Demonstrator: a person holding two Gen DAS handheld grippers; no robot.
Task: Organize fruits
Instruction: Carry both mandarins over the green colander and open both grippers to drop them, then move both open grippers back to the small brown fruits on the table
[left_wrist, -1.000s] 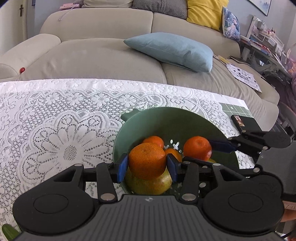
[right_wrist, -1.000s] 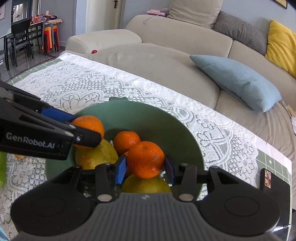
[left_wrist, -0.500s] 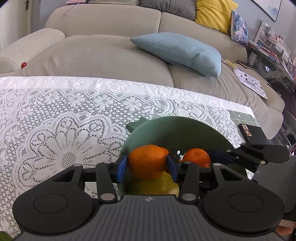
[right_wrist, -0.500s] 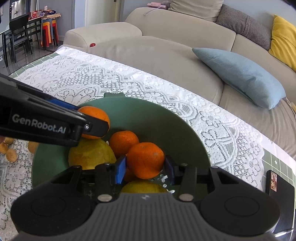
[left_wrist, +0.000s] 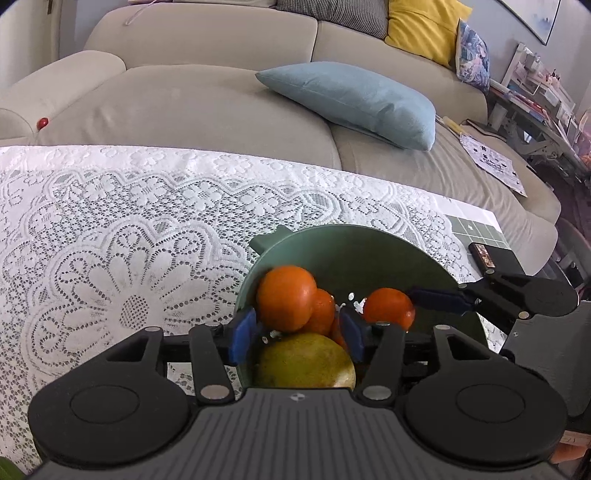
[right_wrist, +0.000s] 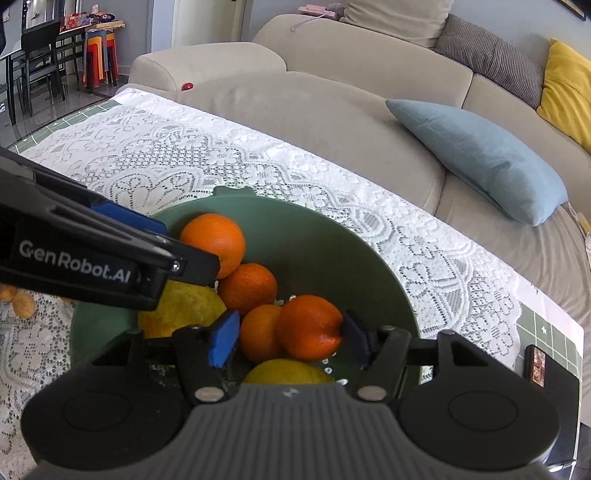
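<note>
A green bowl (left_wrist: 369, 251) (right_wrist: 332, 236) on the lace cloth holds several oranges and two yellow-green fruits (left_wrist: 304, 360) (right_wrist: 184, 310). My left gripper (left_wrist: 295, 332) is open over the bowl's near rim; an orange (left_wrist: 286, 297) sits loose just past its blue pads, blurred. My right gripper (right_wrist: 288, 338) is open too; an orange (right_wrist: 308, 326) lies between its pads, touching the right one, resting on the pile. The left gripper's arm (right_wrist: 92, 254) crosses the right wrist view, and the right gripper's finger (left_wrist: 491, 295) shows in the left wrist view.
A white lace tablecloth (left_wrist: 110, 240) covers the table, with a beige sofa (left_wrist: 207, 96) and blue pillow (left_wrist: 351, 99) behind it. A dark phone-like object (right_wrist: 539, 365) lies at the table's right end. Small brown items (right_wrist: 18, 299) lie left of the bowl.
Both grippers have opened and let go of their oranges, which now rest on the pile in the bowl. Both grippers sit slightly lower and closer over the bowl.
</note>
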